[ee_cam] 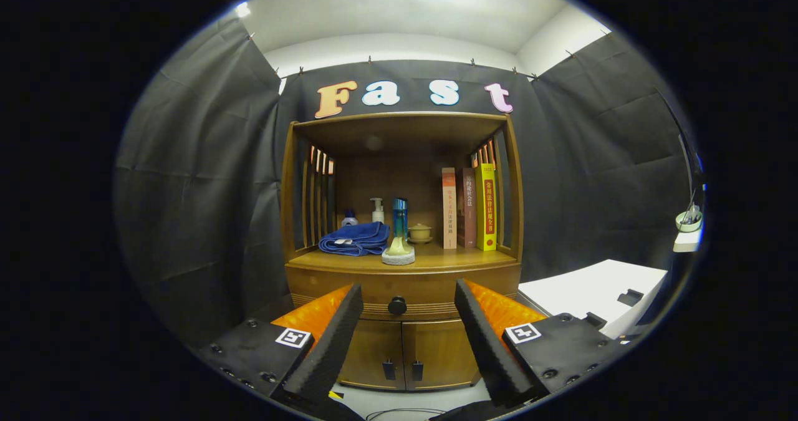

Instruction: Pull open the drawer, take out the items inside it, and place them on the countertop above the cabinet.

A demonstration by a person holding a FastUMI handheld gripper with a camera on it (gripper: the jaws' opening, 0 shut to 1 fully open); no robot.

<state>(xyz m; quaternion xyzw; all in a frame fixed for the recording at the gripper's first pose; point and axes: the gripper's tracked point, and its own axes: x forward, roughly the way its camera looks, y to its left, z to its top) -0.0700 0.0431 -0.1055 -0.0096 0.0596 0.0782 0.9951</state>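
Note:
A wooden cabinet (402, 271) stands ahead against the black cloth. Its drawer (349, 290) is closed, with a dark round knob (397, 305) in the middle. My gripper (408, 299) is open, its two fingers spread either side of the knob and still short of it. On the countertop (461, 260) lie a folded blue towel (355, 239), a blue bottle (399, 221) standing behind a pale cone-shaped thing on a round base (398, 251), a white pump bottle (377, 211), a small lidded pot (420, 232) and three upright books (467, 208). What the drawer holds is hidden.
Two lower cabinet doors (402, 352) with small dark handles sit under the drawer. A white table (592, 293) stands to the right of the cabinet. A small cup (689, 220) rests on a ledge further right. Slatted side walls and a top shelf bound the countertop.

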